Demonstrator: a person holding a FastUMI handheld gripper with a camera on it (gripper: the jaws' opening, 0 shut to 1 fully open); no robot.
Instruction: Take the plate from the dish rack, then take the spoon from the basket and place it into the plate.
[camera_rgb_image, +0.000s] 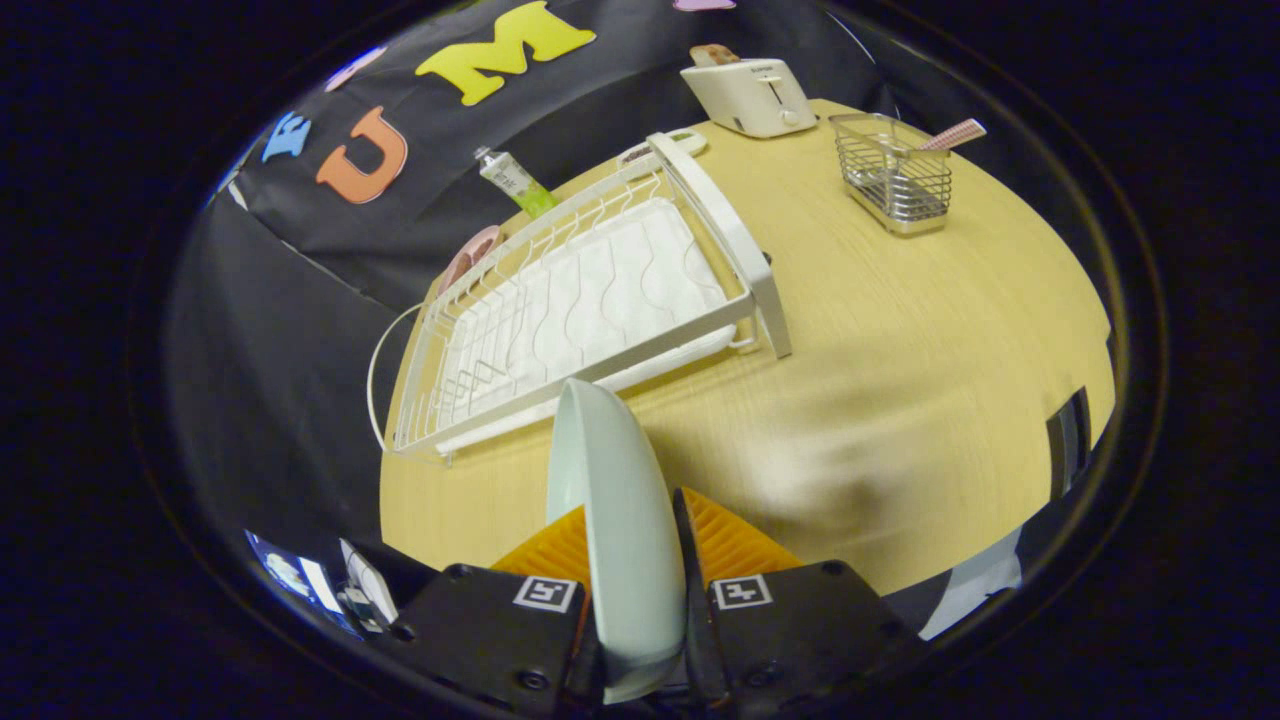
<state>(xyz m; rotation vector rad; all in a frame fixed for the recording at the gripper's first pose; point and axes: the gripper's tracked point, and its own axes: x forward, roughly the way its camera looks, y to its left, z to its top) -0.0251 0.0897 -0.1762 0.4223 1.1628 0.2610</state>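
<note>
My gripper (630, 530) is shut on a pale plate (615, 490), held on edge between both fingers and lifted above the wooden table (900, 330). The white wire dish rack (580, 300) lies just beyond the plate and holds no dishes. Far off past the right finger stands a small wire basket (893, 173) with a spoon's pink checked handle (953, 133) sticking out of it.
A white toaster (750, 95) stands at the table's far edge behind the rack. A green tube (517, 183) and a pink item (470, 255) lie beyond the rack's far side. Bare tabletop stretches between rack, basket and fingers.
</note>
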